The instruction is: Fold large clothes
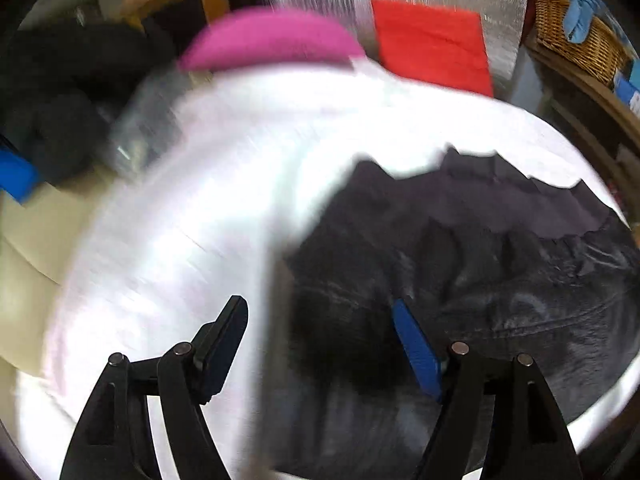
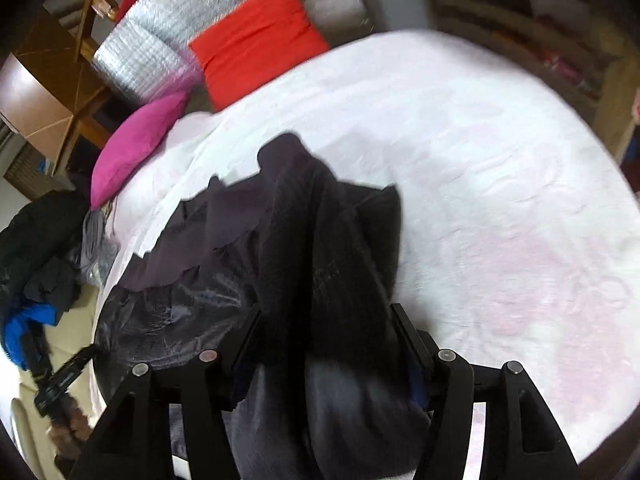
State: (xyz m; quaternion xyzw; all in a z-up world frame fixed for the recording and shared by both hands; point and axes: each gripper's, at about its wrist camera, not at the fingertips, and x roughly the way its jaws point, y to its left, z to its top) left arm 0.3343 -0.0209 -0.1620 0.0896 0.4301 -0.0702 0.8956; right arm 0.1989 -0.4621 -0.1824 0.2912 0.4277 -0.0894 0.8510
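A dark grey-black garment point(image 1: 460, 264) lies crumpled on the white bedspread point(image 1: 168, 240). My left gripper point(image 1: 320, 344) hovers over the garment's left edge with its jaws wide apart. One finger point(image 1: 224, 340) is over the white cover, the blue-padded one point(image 1: 416, 352) is over the dark cloth, and nothing is pinched. In the right wrist view a raised fold of the garment point(image 2: 320, 248) runs down between the fingers of my right gripper point(image 2: 326, 340). Its jaws stand apart with the cloth filling the gap, and I see no squeeze on it.
A pink pillow point(image 2: 136, 144) and a red cushion point(image 2: 256, 40) sit at the head of the bed against a silvery sheet point(image 2: 148, 44). A pile of dark and blue clothes point(image 2: 36, 256) lies left of the bed. A wicker basket point(image 1: 576, 40) stands far right.
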